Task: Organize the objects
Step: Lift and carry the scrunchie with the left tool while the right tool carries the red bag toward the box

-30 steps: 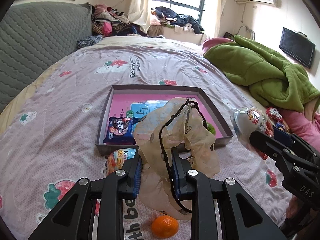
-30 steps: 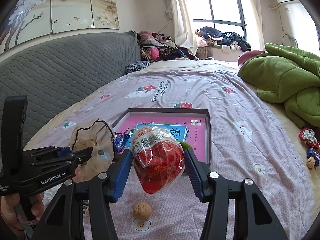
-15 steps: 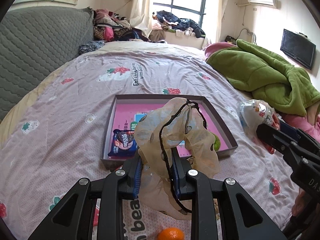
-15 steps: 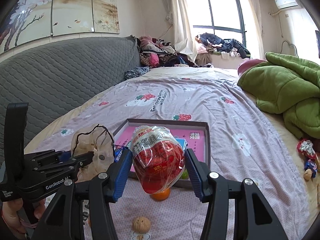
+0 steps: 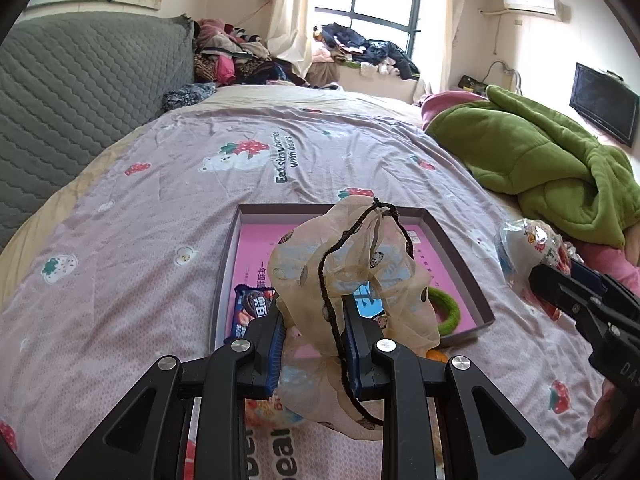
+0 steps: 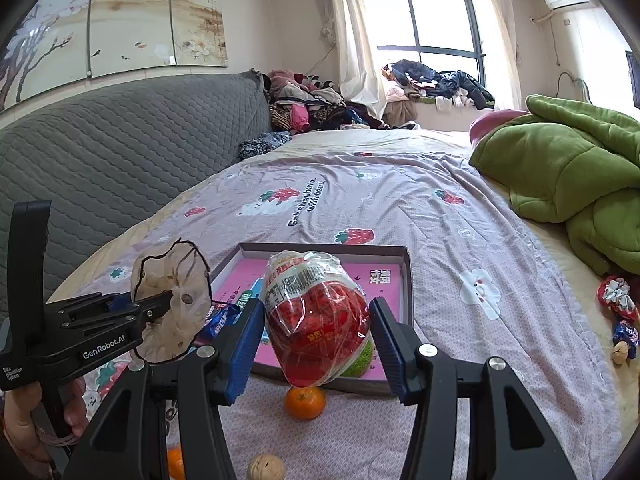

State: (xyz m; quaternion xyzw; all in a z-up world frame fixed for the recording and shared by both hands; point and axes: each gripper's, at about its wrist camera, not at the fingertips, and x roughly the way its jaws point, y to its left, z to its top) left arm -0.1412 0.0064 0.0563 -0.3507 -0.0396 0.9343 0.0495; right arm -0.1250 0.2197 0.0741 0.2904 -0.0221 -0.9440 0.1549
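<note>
My left gripper (image 5: 314, 334) is shut on a sheer beige drawstring pouch (image 5: 352, 264) with a black cord, held above the bed before a shallow box with a pink floor (image 5: 452, 256). The pouch also shows in the right wrist view (image 6: 172, 304). My right gripper (image 6: 318, 336) is shut on a clear bag of red snacks (image 6: 316, 320), held just above the box's near edge (image 6: 404, 280). The box holds a blue cookie packet (image 5: 252, 306), a blue card and a green ring (image 5: 450, 312).
A tangerine (image 6: 305, 402), a second tangerine (image 6: 175, 462) and a walnut (image 6: 266, 468) lie on the lilac bedspread near me. Wrapped sweets (image 6: 618, 308) lie at the right. A green blanket (image 5: 536, 168) is heaped at the right, a grey headboard (image 5: 80, 92) stands on the left.
Both grippers have risen and pulled back a little with their loads still held. The box sits farther off, and a tangerine now shows in the right wrist view below the snack bag.
</note>
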